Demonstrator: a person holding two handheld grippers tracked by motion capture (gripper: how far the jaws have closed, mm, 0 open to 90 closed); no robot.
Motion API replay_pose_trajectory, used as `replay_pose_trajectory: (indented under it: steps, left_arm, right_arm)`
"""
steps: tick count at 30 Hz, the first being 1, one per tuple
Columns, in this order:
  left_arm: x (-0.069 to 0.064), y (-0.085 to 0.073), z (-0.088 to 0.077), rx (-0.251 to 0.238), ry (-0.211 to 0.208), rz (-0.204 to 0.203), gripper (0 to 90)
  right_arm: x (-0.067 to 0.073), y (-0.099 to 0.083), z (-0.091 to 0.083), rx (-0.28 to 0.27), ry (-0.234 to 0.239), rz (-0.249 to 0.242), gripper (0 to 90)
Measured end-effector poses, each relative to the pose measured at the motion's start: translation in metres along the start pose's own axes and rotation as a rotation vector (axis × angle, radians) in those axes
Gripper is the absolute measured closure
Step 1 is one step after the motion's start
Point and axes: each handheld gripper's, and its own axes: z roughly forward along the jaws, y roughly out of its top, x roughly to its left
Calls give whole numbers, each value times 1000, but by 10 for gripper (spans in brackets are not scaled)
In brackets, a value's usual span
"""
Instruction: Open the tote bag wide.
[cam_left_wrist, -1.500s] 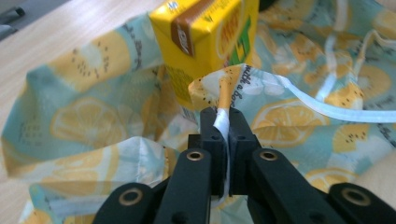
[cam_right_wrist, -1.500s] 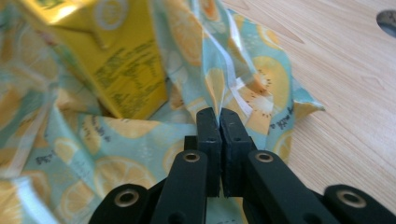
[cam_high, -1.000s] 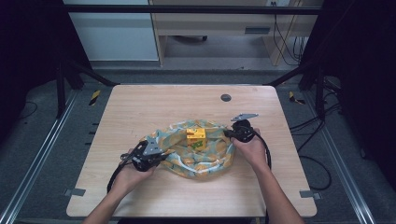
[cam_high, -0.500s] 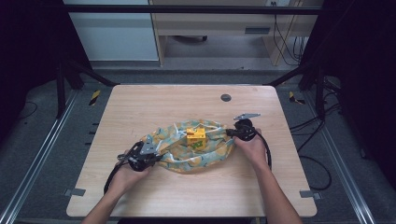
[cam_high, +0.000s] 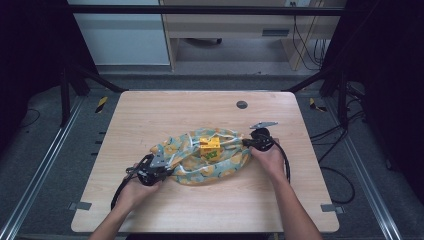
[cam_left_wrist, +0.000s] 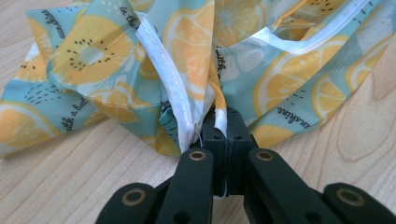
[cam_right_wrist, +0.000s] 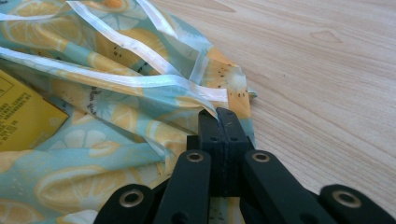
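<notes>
Lying crumpled near the middle of the wooden table (cam_high: 150, 125), a little toward the person's side, the lemon-print cloth (cam_high: 227, 165) spread between the two grippers, its teal ground covered with orange and yellow citrus slices and edged in white trim. On top of it, slightly right of its centre, sat a small yellow box (cam_high: 210, 148) (its printing was too small to read from the high view, and in the right gripper view only a yellow corner with fine dark text came in at the left edge). The left gripper (cam_high: 159, 167) was at the cloth's near-left end, and in the left gripper view its black jaws were pressed together with a bunched fold of fabric and white hem pinched between them. The right gripper (cam_high: 248, 143) was at the cloth's far-right edge, its jaws likewise closed tight on a corner of the cloth where the white trim met. The left hand (cam_high: 136, 186) wrapped its gripper from behind, the forearm rising from the bottom edge and angling inward to the right. The right hand (cam_high: 269, 156) held its gripper with the forearm running up from the bottom right, angled to the left. A small dark round disc (cam_high: 242, 104) lay well apart near the table's far edge.
</notes>
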Motion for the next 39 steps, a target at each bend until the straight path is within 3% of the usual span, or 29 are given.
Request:
replay_pose_trajectory:
  steps: [30, 31, 32, 33, 34, 36, 37, 38, 39]
  left_arm:
    - [-5, -3, -3, -10, -7, 7, 886]
    - [-6, -3, -4, -28, -2, 11, 820]
    - [-8, -3, -8, -78, 14, 8, 748]
    - [-8, -3, -8, -78, 14, 8, 682]
    - [-10, -1, -11, -104, 23, 1, 601]
    - [-13, 9, -23, -201, 29, -17, 494]
    - [-13, 9, -23, -201, 29, -17, 458]
    - [-14, 12, -27, -232, 30, -18, 458]
    - [-15, 14, -29, -257, 27, -22, 402]
  right_arm:
    - [1, -1, 5, 21, -27, -12, 900]
    - [5, 1, 3, 13, -44, -32, 819]
    - [6, 1, 0, -1, -55, -37, 732]
    - [6, 1, 0, -1, -55, -37, 732]
    - [7, 4, -9, -33, -76, -46, 580]
    - [10, 7, -18, -73, -87, -59, 461]
    - [10, 7, -18, -73, -87, -59, 461]
    - [11, 9, -23, -97, -90, -61, 416]
    - [13, 10, -28, -117, -93, -67, 372]
